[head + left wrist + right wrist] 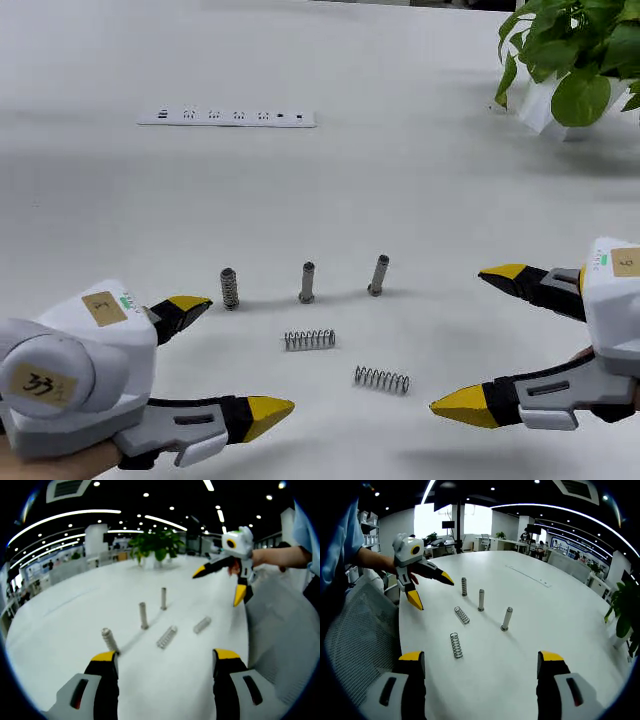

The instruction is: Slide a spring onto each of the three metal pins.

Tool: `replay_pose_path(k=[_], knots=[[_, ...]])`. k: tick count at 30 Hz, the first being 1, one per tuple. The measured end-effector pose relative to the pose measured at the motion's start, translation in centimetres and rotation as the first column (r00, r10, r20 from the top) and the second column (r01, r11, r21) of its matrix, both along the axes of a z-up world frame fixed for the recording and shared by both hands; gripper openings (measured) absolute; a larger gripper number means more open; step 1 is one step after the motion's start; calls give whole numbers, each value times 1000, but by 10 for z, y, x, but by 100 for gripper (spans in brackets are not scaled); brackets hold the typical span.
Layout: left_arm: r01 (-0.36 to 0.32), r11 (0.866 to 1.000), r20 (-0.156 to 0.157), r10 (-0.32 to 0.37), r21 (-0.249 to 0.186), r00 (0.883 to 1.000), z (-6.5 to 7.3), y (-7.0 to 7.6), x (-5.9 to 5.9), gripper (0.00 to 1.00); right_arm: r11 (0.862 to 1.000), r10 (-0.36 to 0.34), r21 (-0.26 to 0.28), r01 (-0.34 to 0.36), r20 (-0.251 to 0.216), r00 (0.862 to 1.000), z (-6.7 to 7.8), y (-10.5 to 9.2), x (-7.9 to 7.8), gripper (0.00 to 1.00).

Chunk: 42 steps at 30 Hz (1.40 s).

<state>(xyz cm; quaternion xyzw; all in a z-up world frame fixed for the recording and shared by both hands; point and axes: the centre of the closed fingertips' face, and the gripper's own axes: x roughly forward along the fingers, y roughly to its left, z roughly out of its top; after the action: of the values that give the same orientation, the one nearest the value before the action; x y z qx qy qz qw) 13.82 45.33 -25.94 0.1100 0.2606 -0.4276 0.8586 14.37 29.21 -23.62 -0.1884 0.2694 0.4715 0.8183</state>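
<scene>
Three metal pins stand in a row on the white table. The left pin (229, 288) wears a spring; the middle pin (307, 282) and right pin (378, 275) are bare. Two loose springs lie in front of them: one (309, 340) below the middle pin, another (381, 379) nearer and to the right. My left gripper (232, 357) is open at the lower left, its upper tip close to the sprung pin (109, 640). At the right edge my right gripper (489, 338) is open with nothing held, short of the near spring (455, 645).
A white power strip (227, 117) lies far back on the table. A potted plant (574, 55) stands at the far right corner. In the gripper views a mesh chair (355, 635) sits beside the table edge.
</scene>
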Motion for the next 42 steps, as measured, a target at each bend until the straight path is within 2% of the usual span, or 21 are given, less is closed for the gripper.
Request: replay_pose_path(k=[2,4,6,7,10,12,13,17,18,23,27,28,29,31,33,34,35,37,38,40,42], knots=[[56,997,3,-56,49,998,-5,-5,1,72,1000,-1,-4,1,-6,1000,-2,-3,-2,93],[97,990,-21,-95,105,995,-10,-12,4,70,1000,-7,-3,7,-10,1000,-2,-7,-3,93],[119,986,-28,-117,114,993,-10,-20,6,67,1000,-13,-2,13,-12,1000,-3,-9,-3,92],[126,986,-30,-124,110,992,-9,-23,7,62,1000,-16,0,16,-11,1000,-2,-9,-4,92],[141,979,-86,-129,149,988,-18,-26,7,53,1000,-23,10,23,-13,1000,-2,-10,-6,91],[141,977,-84,-129,158,988,-20,-29,10,51,1000,-22,10,22,-18,1000,-4,-10,-7,91],[135,976,-102,-119,169,988,-23,-28,11,47,1000,-20,9,21,-21,1000,-5,-10,-9,91],[126,974,-115,-105,190,988,-26,-28,15,37,1000,-19,7,19,-22,1000,-6,-11,-11,90],[130,966,-120,-105,222,987,-28,-26,16,36,1000,-23,12,23,-24,999,-6,-12,-11,90],[149,944,-114,-120,296,986,-33,-26,22,34,998,-43,39,44,-25,999,-4,-14,-11,90],[157,944,-135,-121,291,983,-34,-32,24,30,997,-55,55,57,-27,998,-3,-14,-12,89],[161,925,-164,-109,345,980,-39,-25,24,28,997,-55,58,57,-28,998,-2,-14,-13,89],[147,934,-159,-100,324,982,-37,-30,28,27,997,-57,59,59,-29,998,-2,-14,-13,89],[144,930,-192,-81,339,978,-40,-31,30,26,996,-63,61,64,-30,998,-3,-14,-13,89],[164,914,-208,-90,372,974,-40,-29,32,23,996,-64,58,66,-35,997,-5,-15,-15,89],[164,912,-223,-82,376,971,-40,-28,32,23,996,-63,57,65,-37,997,-6,-15,-15,89],[175,904,-235,-86,391,968,-40,-28,33,22,996,-62,56,64,-39,997,-7,-15,-16,89],[207,886,-235,-116,415,965,-41,-28,32,21,996,-62,59,64,-41,997,-7,-14,-17,89],[209,886,-240,-115,414,964,-40,-29,31,21,996,-63,62,66,-44,997,-7,-13,-17,89],[230,875,-243,-135,426,961,-40,-30,30,19,995,-67,69,70,-45,997,-7,-13,-17,89],[237,871,-245,-140,431,959,-40,-30,30,18,994,-71,75,74,-45,996,-6,-12,-16,89]])
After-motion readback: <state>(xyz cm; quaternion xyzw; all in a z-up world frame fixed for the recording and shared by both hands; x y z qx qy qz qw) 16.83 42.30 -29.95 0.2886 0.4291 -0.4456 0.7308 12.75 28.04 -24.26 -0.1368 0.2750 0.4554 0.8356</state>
